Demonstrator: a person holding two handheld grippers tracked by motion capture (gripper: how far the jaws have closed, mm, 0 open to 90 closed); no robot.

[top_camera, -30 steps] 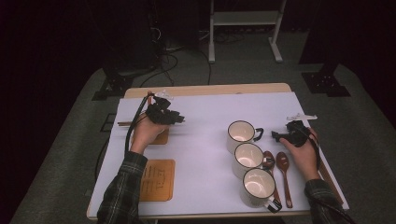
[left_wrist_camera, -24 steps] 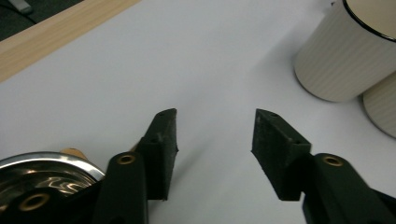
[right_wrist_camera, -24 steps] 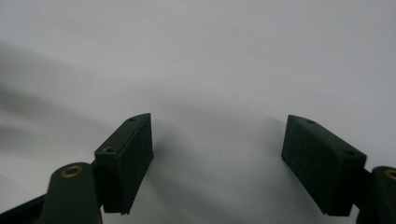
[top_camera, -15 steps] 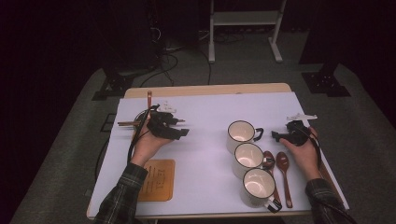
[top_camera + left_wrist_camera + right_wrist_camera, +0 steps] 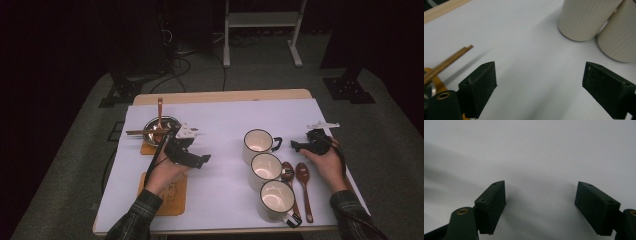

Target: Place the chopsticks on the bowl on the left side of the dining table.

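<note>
A metal bowl stands on a wooden coaster at the left, with a brown spoon in it and a pair of chopsticks laid across its rim. My left gripper hovers just right of the bowl and points at the mugs. Its jaws have just been opening and nothing is between them. In the left gripper view the left gripper is open over the white cover, with the chopstick tips at the left. My right gripper rests open at the right; the right gripper has bare cover between its jaws.
Three cream mugs stand in a slanted row right of centre, two of these mugs ahead of the left jaws. Two brown spoons lie beside them. A second wooden coaster lies near the front left edge.
The left gripper has drawn back from the bowl toward the table's middle and its jaws have spread. The bowl, spoon and chopsticks now lie uncovered. The right hand has kept still.
</note>
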